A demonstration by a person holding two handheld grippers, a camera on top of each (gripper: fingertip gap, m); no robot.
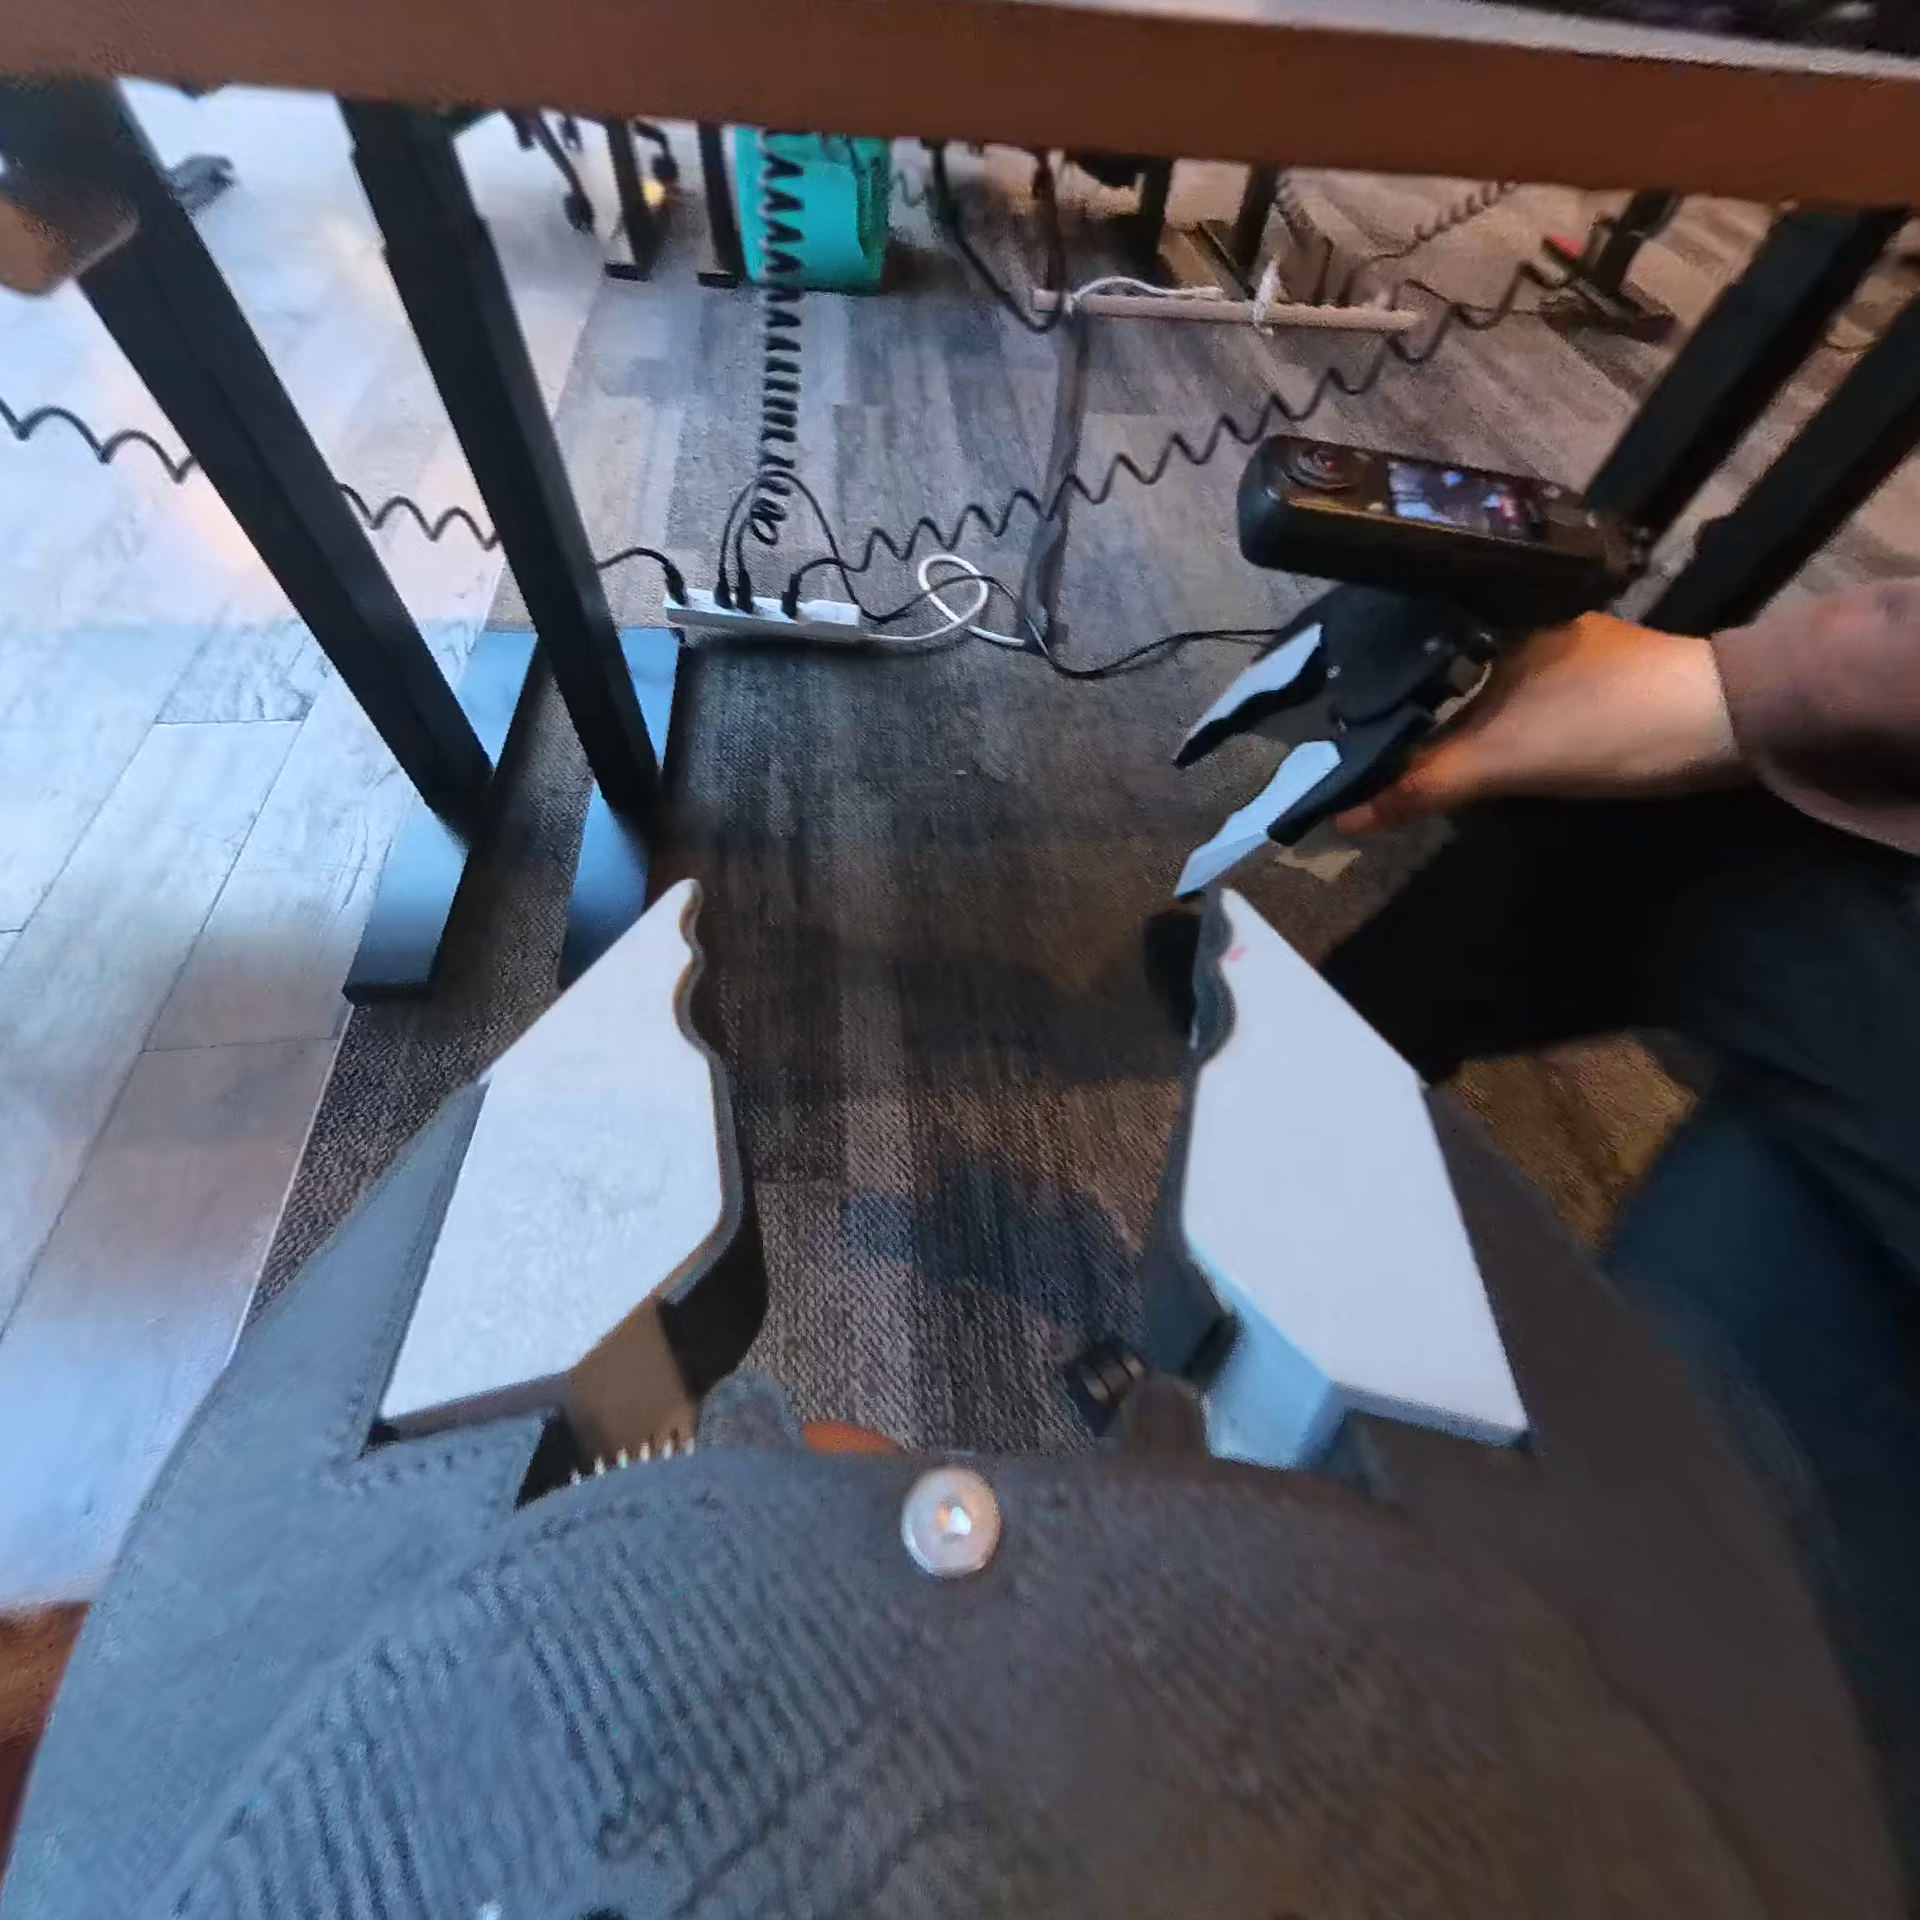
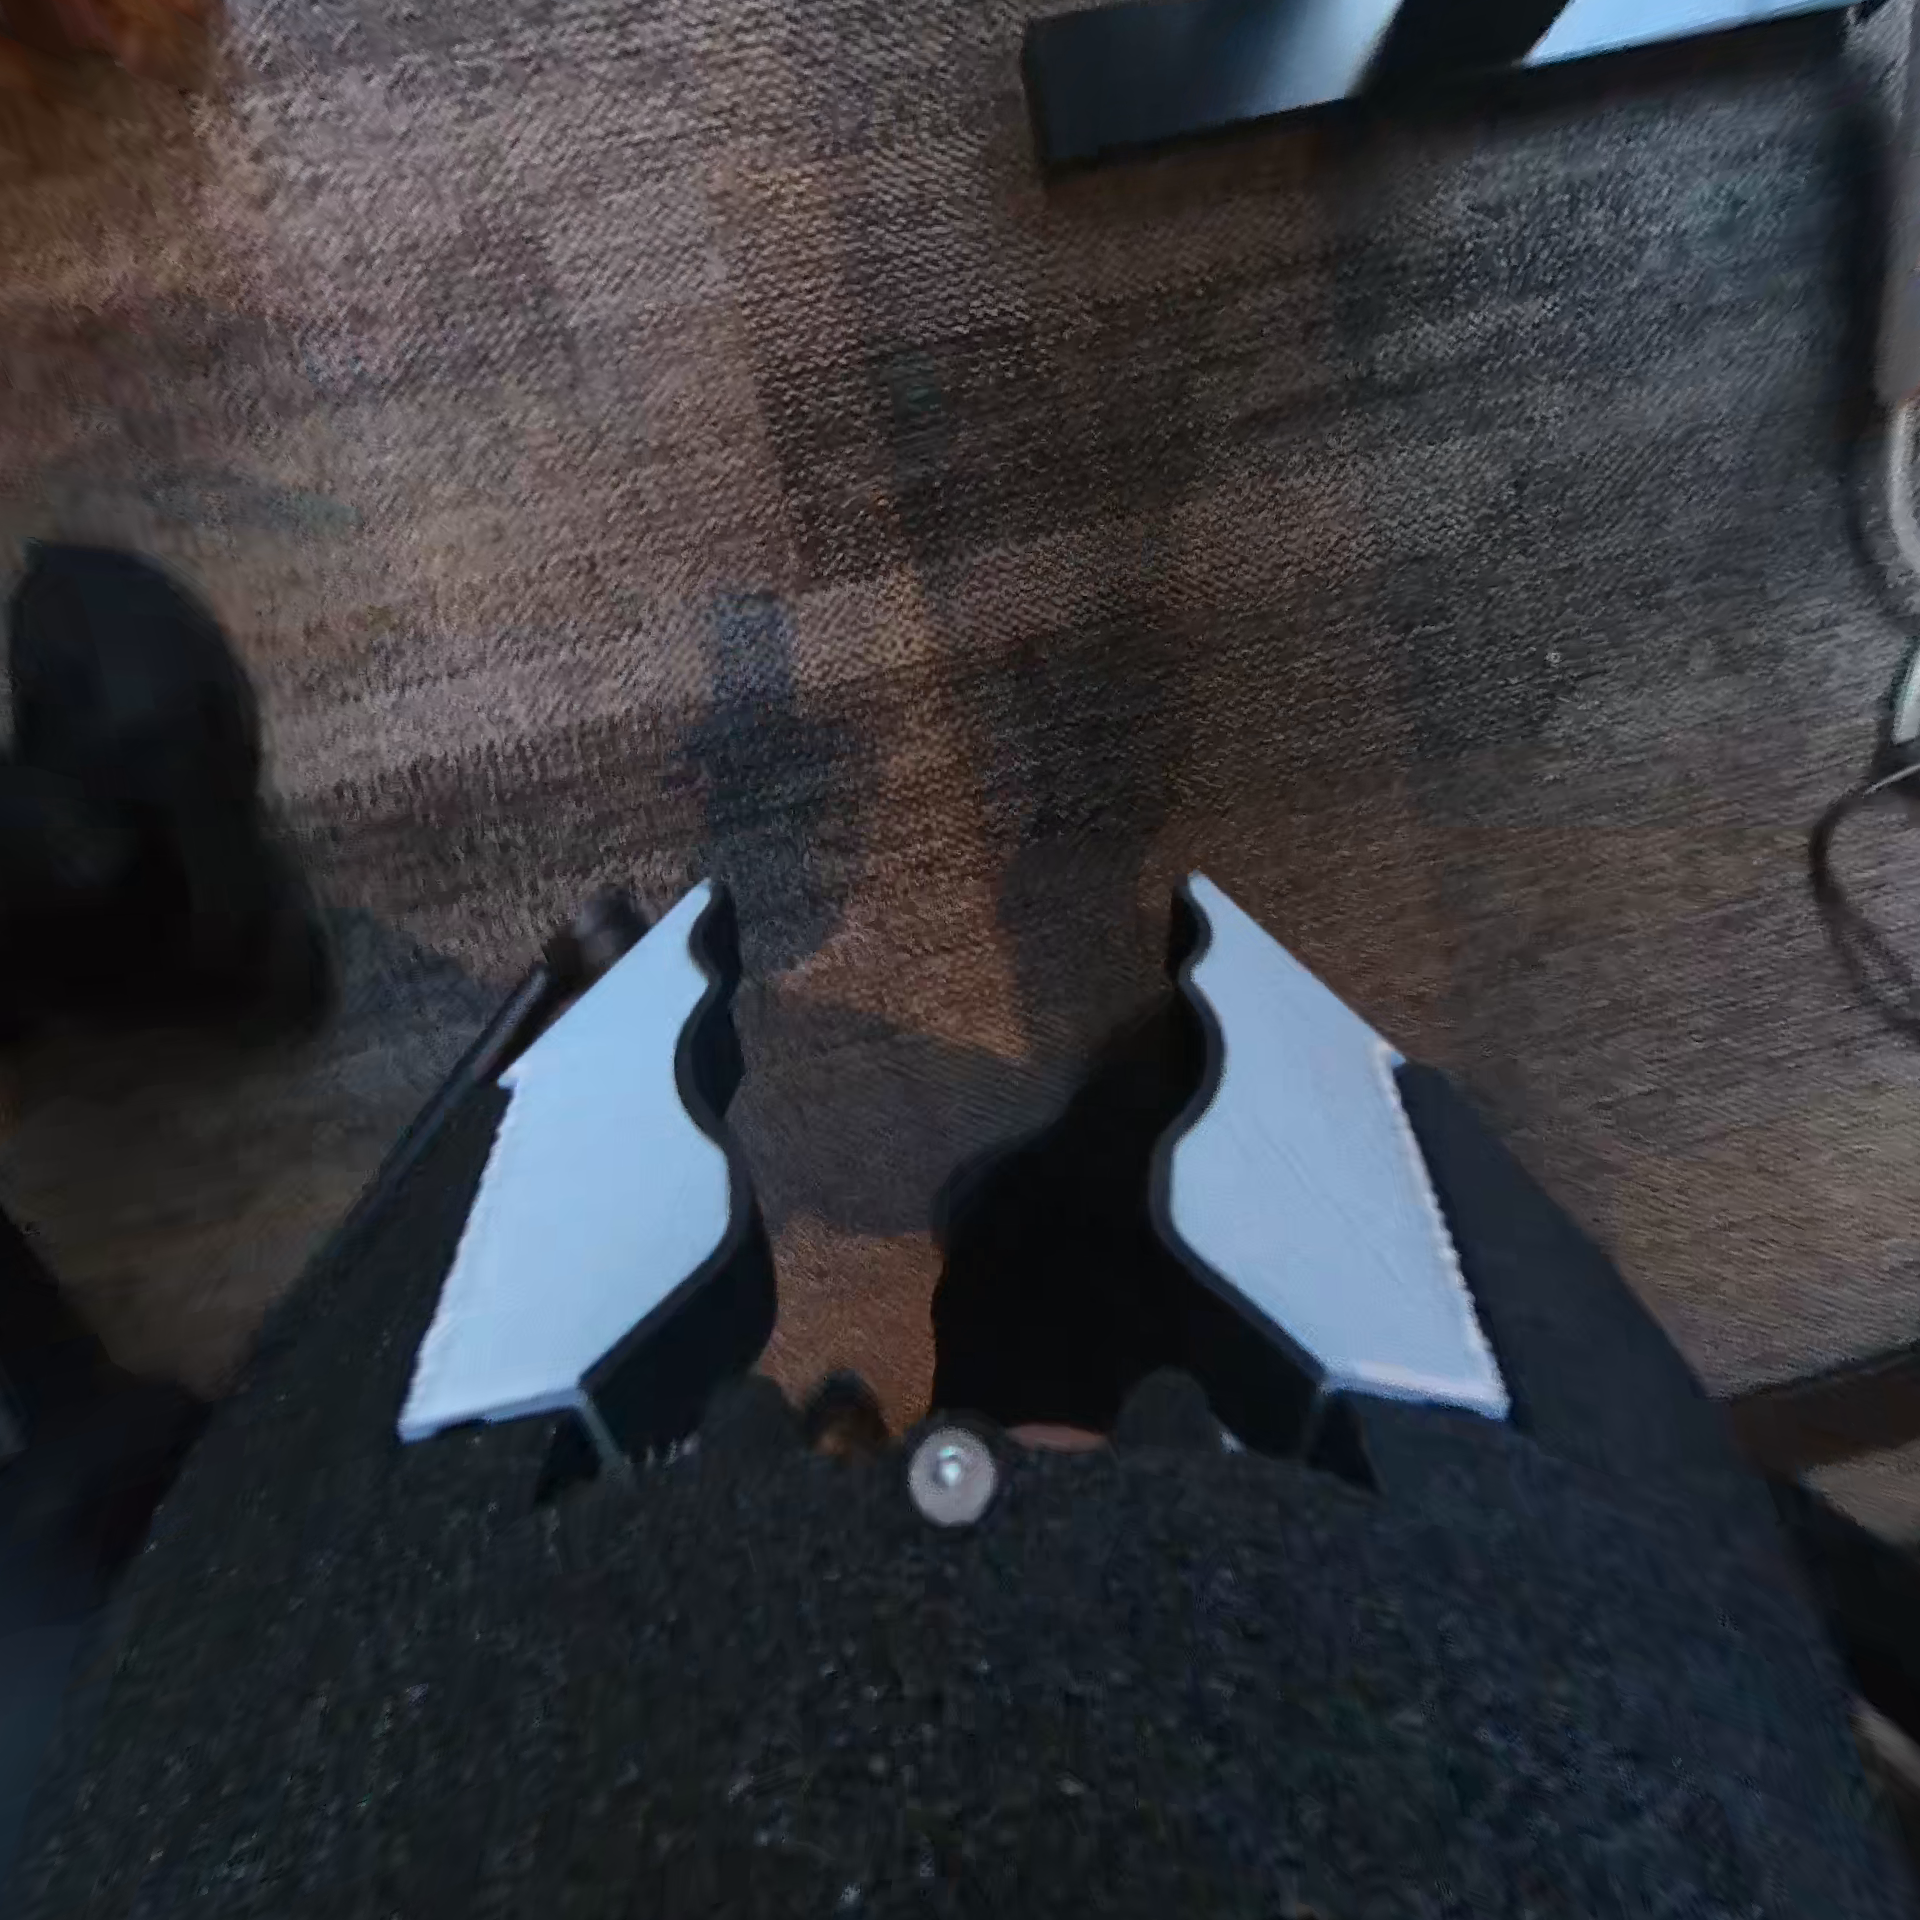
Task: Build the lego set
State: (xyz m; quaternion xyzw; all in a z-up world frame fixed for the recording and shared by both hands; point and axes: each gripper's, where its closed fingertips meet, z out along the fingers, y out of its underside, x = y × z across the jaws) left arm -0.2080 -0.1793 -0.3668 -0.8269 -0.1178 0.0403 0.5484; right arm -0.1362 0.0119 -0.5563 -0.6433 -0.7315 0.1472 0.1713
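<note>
Both grippers' jaws apart, empty; carpet [image 2: 1039, 468] blurred, lego unseen.

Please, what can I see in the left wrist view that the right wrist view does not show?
Only the left wrist view shows the table edge, black table legs, a white power strip with coiled cables, and the right gripper in a hand.
Only the right wrist view shows a dark blurred shape at its left edge.
Both show carpet and an open, empty gripper; no lego is visible.
</note>
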